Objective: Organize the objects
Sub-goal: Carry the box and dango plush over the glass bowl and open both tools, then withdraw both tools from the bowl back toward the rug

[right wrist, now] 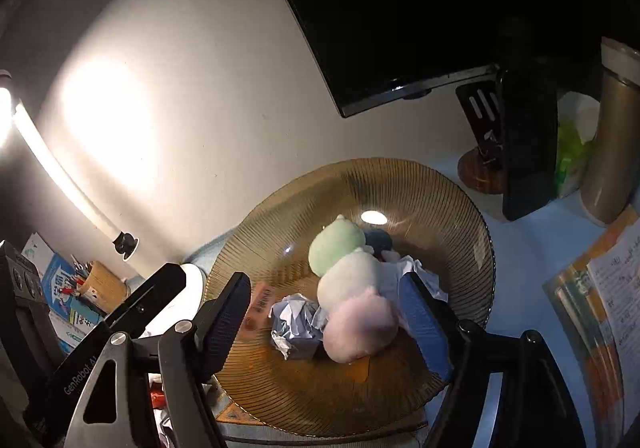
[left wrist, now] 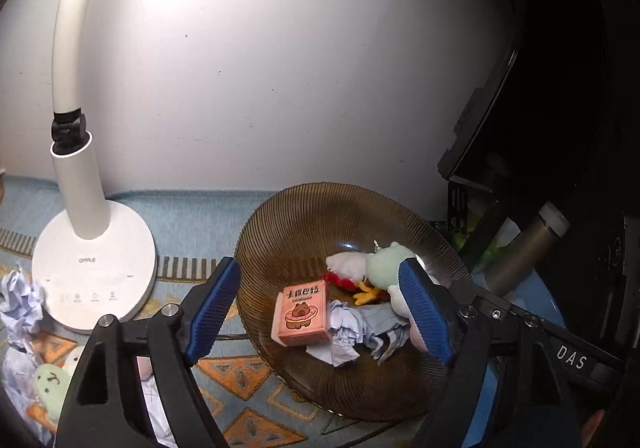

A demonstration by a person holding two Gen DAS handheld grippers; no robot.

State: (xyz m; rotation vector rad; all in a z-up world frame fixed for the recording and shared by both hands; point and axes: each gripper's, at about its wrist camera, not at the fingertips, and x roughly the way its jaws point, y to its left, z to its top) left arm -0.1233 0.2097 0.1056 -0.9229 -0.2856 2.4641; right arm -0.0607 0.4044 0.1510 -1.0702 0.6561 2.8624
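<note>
Nearest to the cameras, both tongs stand wide and hold nothing: the left gripper (left wrist: 320, 312) has its blue pads apart over the near part of the ribbed amber glass plate (left wrist: 288, 232), and the right gripper (right wrist: 332, 324) hangs over the same plate (right wrist: 440, 199) with its fingers on each side of the pile, not pressing on it. Inside the plate lie a pink small box (left wrist: 300, 318) with a cartoon animal, a crumpled paper ball (left wrist: 346, 336) beside it, and a soft toy (right wrist: 352, 280) with green, white and pink parts which leans over the paper. On the patterned cloth (left wrist: 240, 372) at the left of the plate there are more crumpled papers (left wrist: 20, 300) and a small green toy (left wrist: 50, 388), still outside the plate. Behind them stands the white desk lamp (left wrist: 94, 260), lit. Further back, at the right, are a dark monitor (right wrist: 400, 7) and a metal bottle (right wrist: 612, 135), near the wall
</note>
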